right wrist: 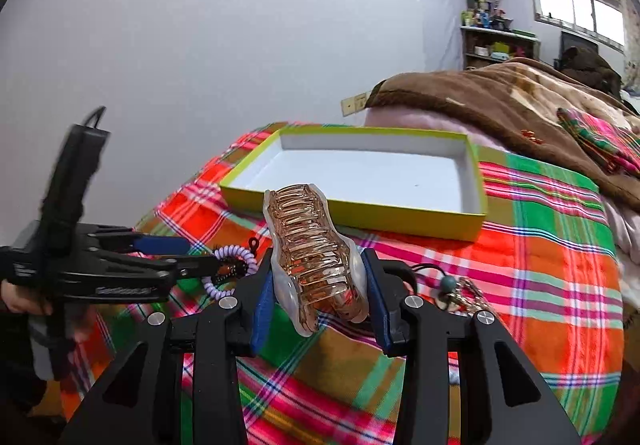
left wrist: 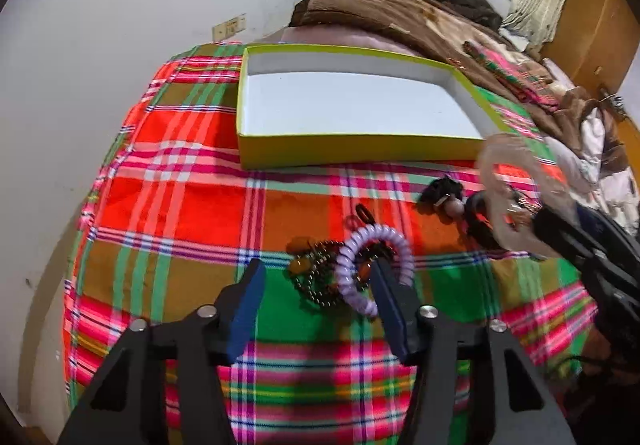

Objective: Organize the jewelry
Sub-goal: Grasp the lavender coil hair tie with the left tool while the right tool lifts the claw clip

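Observation:
A shallow yellow-green box (left wrist: pixel 352 153) (right wrist: pixel 360 211) with a white inside lies empty on the plaid cloth. My right gripper (right wrist: pixel 320 277) is shut on a translucent amber hair claw clip (right wrist: pixel 316 249) and holds it above the cloth in front of the box; the clip shows blurred in the left wrist view (left wrist: pixel 516 189). My left gripper (left wrist: pixel 318 273) is open low over a lilac spiral hair tie (left wrist: pixel 372 269) (right wrist: pixel 232 269) that lies on a dark bead chain (left wrist: pixel 320 285). Its right finger sits inside the coil's curve.
Black hair ties and a small bead charm (left wrist: pixel 452 201) lie on the cloth right of the coil. A beaded piece (right wrist: pixel 460 293) lies by my right gripper. A brown blanket (right wrist: pixel 520 105) is heaped behind the box. A white wall stands to the left.

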Tool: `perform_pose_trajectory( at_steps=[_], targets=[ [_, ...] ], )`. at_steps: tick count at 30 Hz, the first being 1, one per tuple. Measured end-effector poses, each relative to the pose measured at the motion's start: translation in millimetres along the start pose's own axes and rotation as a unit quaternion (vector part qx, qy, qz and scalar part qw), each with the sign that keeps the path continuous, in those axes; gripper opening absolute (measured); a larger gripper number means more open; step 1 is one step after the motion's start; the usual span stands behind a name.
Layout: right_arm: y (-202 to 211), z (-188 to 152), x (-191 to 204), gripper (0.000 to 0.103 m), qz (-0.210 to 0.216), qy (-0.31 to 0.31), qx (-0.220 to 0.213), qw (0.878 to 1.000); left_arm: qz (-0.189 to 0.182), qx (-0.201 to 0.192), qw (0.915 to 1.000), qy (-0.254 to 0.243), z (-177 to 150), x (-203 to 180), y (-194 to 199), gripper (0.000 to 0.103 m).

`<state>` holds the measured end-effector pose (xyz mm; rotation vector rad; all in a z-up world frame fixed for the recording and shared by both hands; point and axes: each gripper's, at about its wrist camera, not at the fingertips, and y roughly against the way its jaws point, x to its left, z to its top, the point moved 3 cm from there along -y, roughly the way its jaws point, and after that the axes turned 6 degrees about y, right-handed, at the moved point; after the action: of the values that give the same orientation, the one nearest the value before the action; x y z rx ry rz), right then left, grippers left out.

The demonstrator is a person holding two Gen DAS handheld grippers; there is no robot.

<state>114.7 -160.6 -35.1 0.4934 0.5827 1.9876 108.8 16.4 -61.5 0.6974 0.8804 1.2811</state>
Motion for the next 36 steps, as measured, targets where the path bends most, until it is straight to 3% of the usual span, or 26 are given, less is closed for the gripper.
perform_pose_trajectory(
  at_steps=[8,19,36],
  targets=[
    [13.1,-1.3,-3.8,0.042,-0.004,-0.012,-0.016,1.000,-0.005,0.004,0.9998,-0.020,3.4,-13.1,-8.8,0.041],
    [19.9,-5.1,-8.4,0.042,-0.006,-0.021,-0.025,0.999,-0.018,0.012,0.9991,-0.036,5.7,-25.8,-11.6,0.012],
    [31.6,-2.9,-9.5,0.042,-0.017,-0.027,-0.035,0.999,-0.044,-0.019,0.9983,-0.032,10.3,-33.5,14.4,0.011]
  ],
)
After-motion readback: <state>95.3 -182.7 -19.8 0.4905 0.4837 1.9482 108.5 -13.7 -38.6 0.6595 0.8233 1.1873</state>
